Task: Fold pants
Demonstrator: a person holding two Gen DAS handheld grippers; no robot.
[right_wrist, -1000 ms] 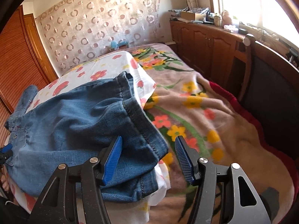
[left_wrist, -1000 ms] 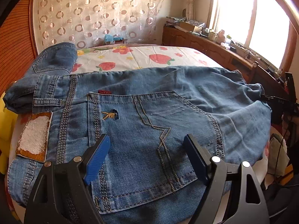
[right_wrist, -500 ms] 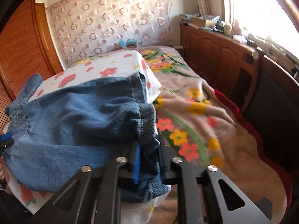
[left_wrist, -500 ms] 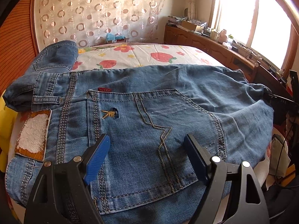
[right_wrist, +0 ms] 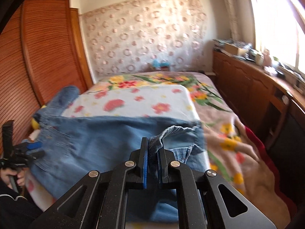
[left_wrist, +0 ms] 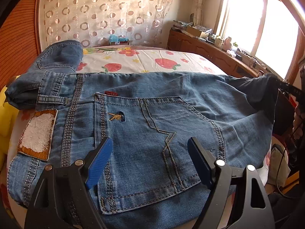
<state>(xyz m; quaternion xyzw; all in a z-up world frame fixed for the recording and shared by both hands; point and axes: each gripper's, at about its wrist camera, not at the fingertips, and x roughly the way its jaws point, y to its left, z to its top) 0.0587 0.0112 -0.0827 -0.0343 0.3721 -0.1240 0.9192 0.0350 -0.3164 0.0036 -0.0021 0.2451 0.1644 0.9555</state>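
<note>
Lighting: bright daylight from window [left_wrist: 261, 28], overexposed with glare. Left wrist view sharp; right wrist view motion-blurred. Fisheye bending, dark vignette at corners.

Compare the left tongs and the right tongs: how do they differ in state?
The left tongs stand wide open over the jeans' back pocket, holding nothing. The right tongs are shut on the jeans' leg end, bunching the denim between the blue pads. Both are over the same jeans.
</note>
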